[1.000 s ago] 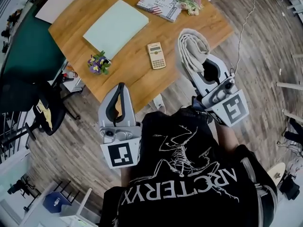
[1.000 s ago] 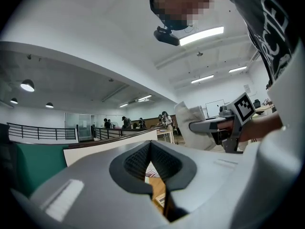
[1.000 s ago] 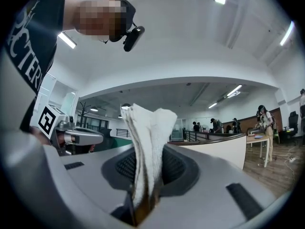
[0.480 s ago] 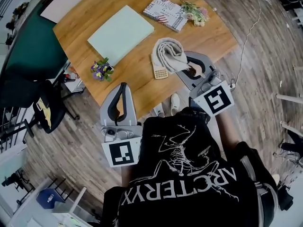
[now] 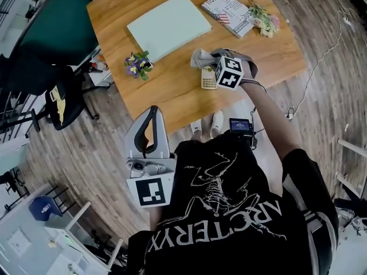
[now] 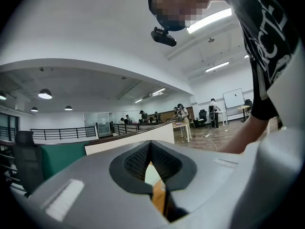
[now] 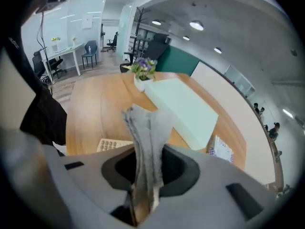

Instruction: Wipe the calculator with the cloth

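Wooden bench (image 5: 172, 90) carries the calculator (image 5: 208, 80) near its front edge. Right gripper (image 7: 145, 163) clamps the cloth (image 7: 148, 128) over the calculator. Left gripper (image 6: 150, 149) is closed and empty, off the bench.

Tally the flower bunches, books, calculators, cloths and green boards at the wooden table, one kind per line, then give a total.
Flower bunches: 2, potted bunch and loose bunch
Book: 1
Calculator: 1
Cloth: 1
Green board: 1
Total: 6
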Tool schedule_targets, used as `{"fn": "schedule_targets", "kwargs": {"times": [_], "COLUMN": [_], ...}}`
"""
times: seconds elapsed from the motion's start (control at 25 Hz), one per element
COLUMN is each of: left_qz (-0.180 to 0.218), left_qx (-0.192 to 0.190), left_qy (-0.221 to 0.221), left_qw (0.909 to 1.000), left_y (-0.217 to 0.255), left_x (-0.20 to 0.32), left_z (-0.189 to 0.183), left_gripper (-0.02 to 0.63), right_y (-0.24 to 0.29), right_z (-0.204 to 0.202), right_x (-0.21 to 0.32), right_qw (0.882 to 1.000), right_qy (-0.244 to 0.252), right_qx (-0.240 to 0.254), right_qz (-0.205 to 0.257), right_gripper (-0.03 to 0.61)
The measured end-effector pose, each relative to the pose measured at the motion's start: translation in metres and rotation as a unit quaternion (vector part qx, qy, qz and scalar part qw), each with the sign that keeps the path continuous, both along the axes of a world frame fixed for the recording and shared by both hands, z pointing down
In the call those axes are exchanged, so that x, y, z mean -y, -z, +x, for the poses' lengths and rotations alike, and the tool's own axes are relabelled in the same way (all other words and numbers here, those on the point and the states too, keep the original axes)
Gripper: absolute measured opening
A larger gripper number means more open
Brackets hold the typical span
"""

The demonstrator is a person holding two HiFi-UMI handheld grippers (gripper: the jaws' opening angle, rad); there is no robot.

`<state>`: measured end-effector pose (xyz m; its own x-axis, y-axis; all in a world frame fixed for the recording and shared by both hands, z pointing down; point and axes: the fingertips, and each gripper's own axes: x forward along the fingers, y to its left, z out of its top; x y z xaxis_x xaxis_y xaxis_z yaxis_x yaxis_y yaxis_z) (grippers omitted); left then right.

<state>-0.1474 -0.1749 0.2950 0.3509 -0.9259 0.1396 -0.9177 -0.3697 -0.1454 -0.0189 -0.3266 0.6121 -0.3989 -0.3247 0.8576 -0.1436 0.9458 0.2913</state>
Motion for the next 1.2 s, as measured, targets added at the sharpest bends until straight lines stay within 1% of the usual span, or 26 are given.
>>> {"fn": "schedule_targets", "kwargs": {"times": [0.12, 0.24, 0.48, 0.6, 0.72, 0.88, 1.04, 1.2], "left_qz": [-0.002, -0.004, -0.005, -0.001, 0.004, 0.015, 0.023, 0.028], "left_qx": [0.004, 0.010, 0.018, 0.013, 0.010, 0.004, -0.002, -0.002], "left_qy": [0.010, 0.016, 0.021, 0.019, 0.008, -0.018, -0.048, -0.071], "left_qw": [0.9999, 0.9998, 0.9996, 0.9997, 0.9999, 0.9997, 0.9986, 0.9971], "left_y": [0.000, 0.000, 0.000, 0.001, 0.001, 0.005, 0.010, 0.013], "left_x": [-0.014, -0.025, -0.035, -0.035, -0.033, -0.026, -0.019, -0.015], "left_z": [-0.003, -0.005, -0.010, -0.009, -0.003, 0.013, 0.030, 0.044], "left_gripper": [0.009, 0.009, 0.009, 0.009, 0.009, 0.009, 0.009, 0.009], "right_y": [-0.043, -0.068, -0.072, -0.070, -0.072, -0.074, -0.075, -0.077], "right_z": [-0.002, 0.000, -0.001, -0.005, -0.010, -0.018, -0.023, -0.023], "right_x": [0.009, 0.011, 0.007, -0.009, -0.035, -0.072, -0.102, -0.120], "right_qw": [0.999, 0.997, 0.997, 0.997, 0.996, 0.996, 0.996, 0.996], "right_qy": [-0.003, -0.004, -0.007, 0.008, 0.025, 0.037, 0.042, 0.037], "right_qx": [-0.041, -0.067, -0.068, -0.065, -0.061, -0.053, -0.046, -0.037], "right_qz": [-0.017, -0.025, -0.036, -0.049, -0.055, -0.062, -0.071, -0.073], "right_gripper": [0.095, 0.095, 0.095, 0.095, 0.095, 0.095, 0.095, 0.095]}}
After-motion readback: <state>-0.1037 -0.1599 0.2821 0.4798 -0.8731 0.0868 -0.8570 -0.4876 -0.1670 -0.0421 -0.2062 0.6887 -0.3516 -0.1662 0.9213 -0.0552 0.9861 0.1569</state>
